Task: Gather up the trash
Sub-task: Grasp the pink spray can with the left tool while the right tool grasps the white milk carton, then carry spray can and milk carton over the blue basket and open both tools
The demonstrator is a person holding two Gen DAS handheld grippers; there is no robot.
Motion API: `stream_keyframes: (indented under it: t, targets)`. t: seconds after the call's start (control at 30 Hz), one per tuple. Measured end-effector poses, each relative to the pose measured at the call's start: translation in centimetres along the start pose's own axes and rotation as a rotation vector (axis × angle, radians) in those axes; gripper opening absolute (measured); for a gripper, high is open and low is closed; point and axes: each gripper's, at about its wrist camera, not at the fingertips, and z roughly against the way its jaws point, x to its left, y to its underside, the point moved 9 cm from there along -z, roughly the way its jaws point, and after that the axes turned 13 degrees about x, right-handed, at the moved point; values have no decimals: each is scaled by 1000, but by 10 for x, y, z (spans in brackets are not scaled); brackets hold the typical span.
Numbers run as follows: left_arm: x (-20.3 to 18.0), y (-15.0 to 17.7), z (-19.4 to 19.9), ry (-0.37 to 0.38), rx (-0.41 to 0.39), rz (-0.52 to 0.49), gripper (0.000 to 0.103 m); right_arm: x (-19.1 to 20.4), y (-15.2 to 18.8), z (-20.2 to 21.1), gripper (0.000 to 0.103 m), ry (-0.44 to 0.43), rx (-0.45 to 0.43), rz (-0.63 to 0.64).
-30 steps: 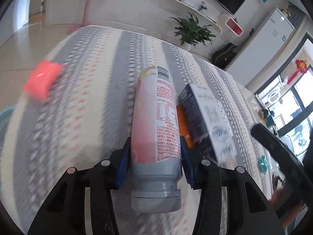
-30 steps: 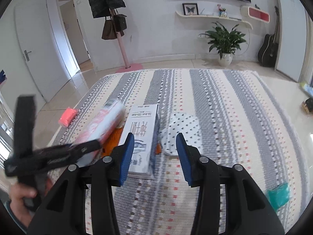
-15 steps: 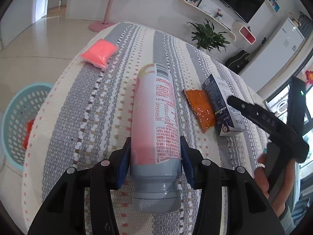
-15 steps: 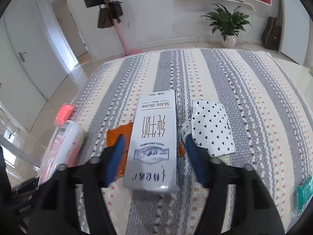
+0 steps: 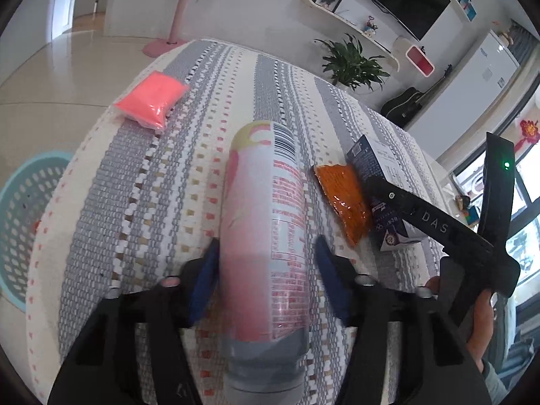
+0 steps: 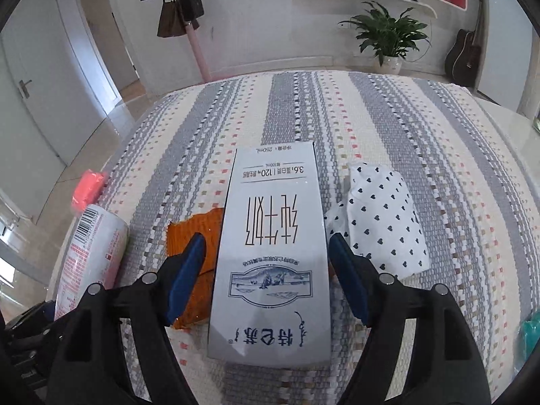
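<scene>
The pink bottle [image 5: 266, 236] lies lengthwise between the jaws of the left gripper [image 5: 266, 270], grey cap end toward the camera. The left blue pad touches its side; at the right pad a thin gap seems to show, so whether the bottle is truly pinched is hard to tell. The cap's lower rim is cut off by the frame edge.

At 3 o'clock from the bottle lies an orange packet [image 5: 344, 199], and just beyond it the milk carton [image 6: 273, 249]. The right gripper [image 6: 266, 270] has just been opening its jaws; they now stand wide on either side of the carton, neither pad pressing it. The carton covers part of the packet.

At 3 o'clock of the carton sits a heart-print paper wad [image 6: 384, 219]. A pink sachet [image 5: 150, 99] lies at 10 o'clock from the bottle, near the edge of the striped surface [image 6: 422, 128]. A teal basket [image 5: 23, 222] stands on the floor at 9 o'clock, half hidden by the surface's edge. A teal scrap [image 6: 530, 334] at the right rim is mostly cut off.
</scene>
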Motion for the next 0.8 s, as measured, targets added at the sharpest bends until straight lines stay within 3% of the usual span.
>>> stream_keyframes:
  t: [0.1, 0.2, 0.47, 0.6, 0.8]
  targets:
    - [4, -2, -2, 26, 2, 15, 46, -1, 0, -2, 70, 26, 5, 1]
    - [5, -1, 0, 24, -7, 20, 46, -1, 2, -4, 57, 34, 10, 2]
    - [6, 1, 16, 49, -67, 34, 46, 7, 0, 13, 57, 3, -69, 37]
    - [13, 1, 32, 106, -122, 74, 46, 9, 3, 22, 57, -24, -103, 49]
    - [25, 1, 65, 88, -189, 76, 46, 17, 8, 39, 57, 40, -137, 65]
